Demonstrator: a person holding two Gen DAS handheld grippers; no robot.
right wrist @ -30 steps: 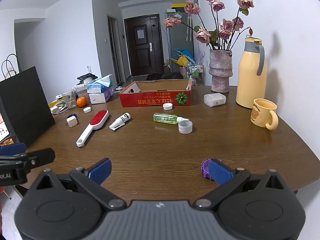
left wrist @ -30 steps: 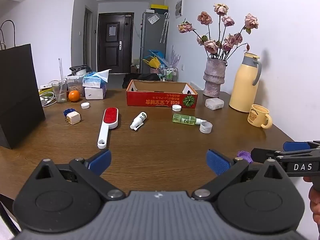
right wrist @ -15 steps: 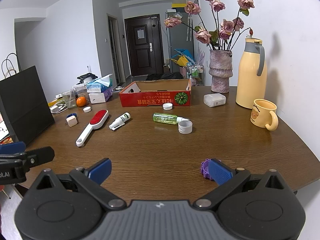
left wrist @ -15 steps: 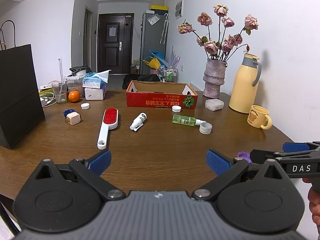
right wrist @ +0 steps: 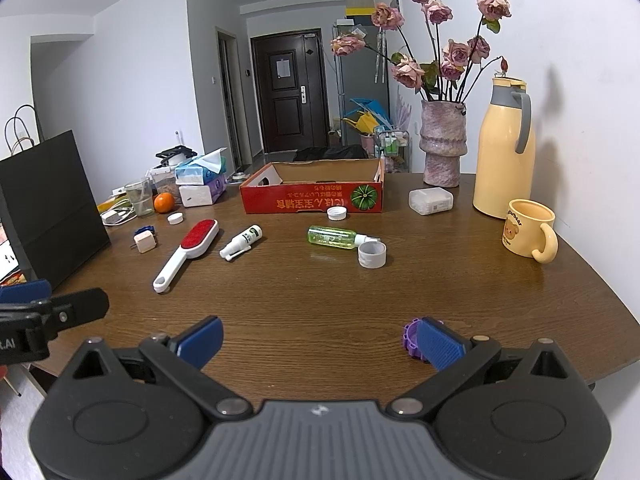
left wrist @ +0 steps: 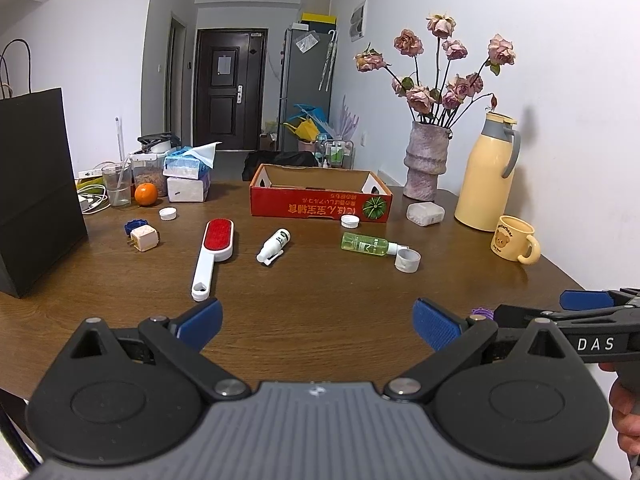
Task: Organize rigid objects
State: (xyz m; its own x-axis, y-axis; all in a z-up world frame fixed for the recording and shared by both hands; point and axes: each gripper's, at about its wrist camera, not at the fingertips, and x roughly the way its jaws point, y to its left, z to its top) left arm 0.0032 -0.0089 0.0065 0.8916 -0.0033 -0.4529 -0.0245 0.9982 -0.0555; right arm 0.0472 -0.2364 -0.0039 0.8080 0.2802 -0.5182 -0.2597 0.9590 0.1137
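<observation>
We hold the left hand-held gripper point(left wrist: 316, 322) and right hand-held gripper point(right wrist: 320, 340) wide open and empty over the near counter point(right wrist: 320, 292). The purple cap point(right wrist: 410, 339) lies just beside the right one's pad; closing squarely across its rim should suit. Farther off lie the lint brush point(left wrist: 212, 254), green bottle point(left wrist: 366, 243) and red box point(left wrist: 320, 200). "DAS" reads on the right tool.

Both cameras sit low at the near edge of the table point(left wrist: 320, 292), side by side, each looking forward across it toward the far door point(right wrist: 288, 92). Both views share the box point(left wrist: 320, 200) and vase point(right wrist: 442, 140); each catches the other gripper at its edge.
</observation>
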